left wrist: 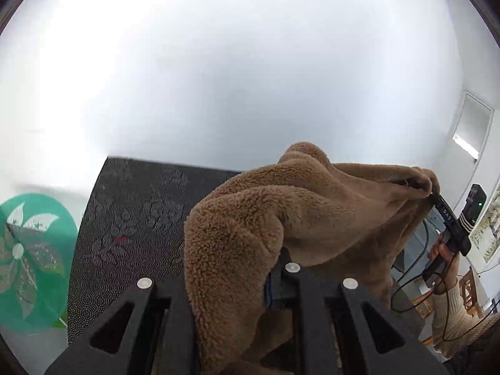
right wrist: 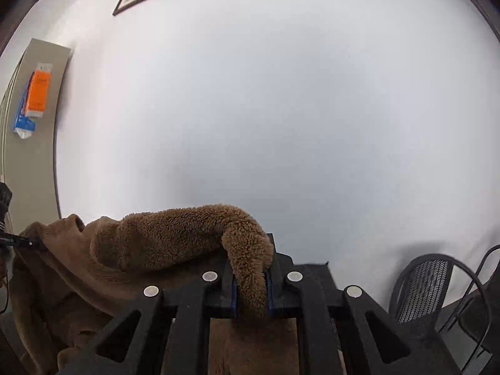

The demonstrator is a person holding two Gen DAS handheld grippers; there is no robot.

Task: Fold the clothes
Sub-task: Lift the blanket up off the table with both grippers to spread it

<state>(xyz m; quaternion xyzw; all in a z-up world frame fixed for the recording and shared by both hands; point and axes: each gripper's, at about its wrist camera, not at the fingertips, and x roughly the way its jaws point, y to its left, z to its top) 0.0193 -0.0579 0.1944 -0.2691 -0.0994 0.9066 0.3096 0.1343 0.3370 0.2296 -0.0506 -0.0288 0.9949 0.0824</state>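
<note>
The fluffy brown fleece garment (left wrist: 281, 218) hangs in the air between the two tools, lifted clear of the dark patterned desk (left wrist: 134, 206) seen beyond it. The left tool (left wrist: 250, 284) is closed on a thick fold of the fleece, which drapes over its black fingers. The right tool (right wrist: 251, 287) is likewise clamped on a rolled edge that sits between its blue-lined pads (right wrist: 232, 293).

To do this step well, I judge that both grips should stay firm and level with each other, and the hands should draw apart until the cloth hangs flat, since it sags in heavy bunches between them.

The left tool tips slightly downward toward the desk. The right tool points nearly level at the white wall (right wrist: 281, 109), with the person's hand (left wrist: 443, 250) wrapped round its handle.
</note>
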